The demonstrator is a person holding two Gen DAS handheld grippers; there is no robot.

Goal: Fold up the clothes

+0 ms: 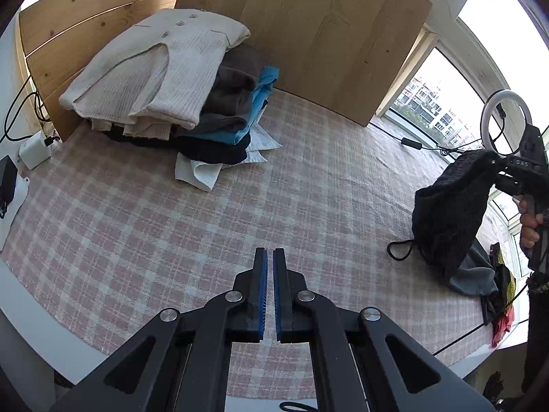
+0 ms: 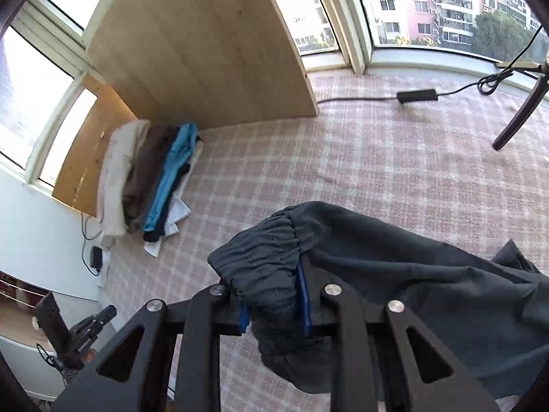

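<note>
My right gripper (image 2: 274, 292) is shut on the gathered elastic waistband of a dark grey garment (image 2: 394, 267), which hangs lifted off the table and drapes to the right. In the left wrist view the same garment (image 1: 446, 213) dangles from the right gripper (image 1: 494, 168) at the far right, its black drawstring (image 1: 399, 250) touching the cloth. My left gripper (image 1: 270, 274) is shut with nothing between its blue pads, hovering over the pink checked tablecloth (image 1: 171, 223). A stack of folded clothes (image 1: 164, 82), cream knit on top, sits at the back left.
A wooden board (image 1: 326, 34) stands upright behind the stack. A pile of unfolded clothes (image 1: 494, 281) lies at the table's right edge. A ring light (image 1: 506, 123) and a cable with an inline switch (image 2: 417, 96) sit near the windows. A white charger (image 1: 32, 152) lies at the left.
</note>
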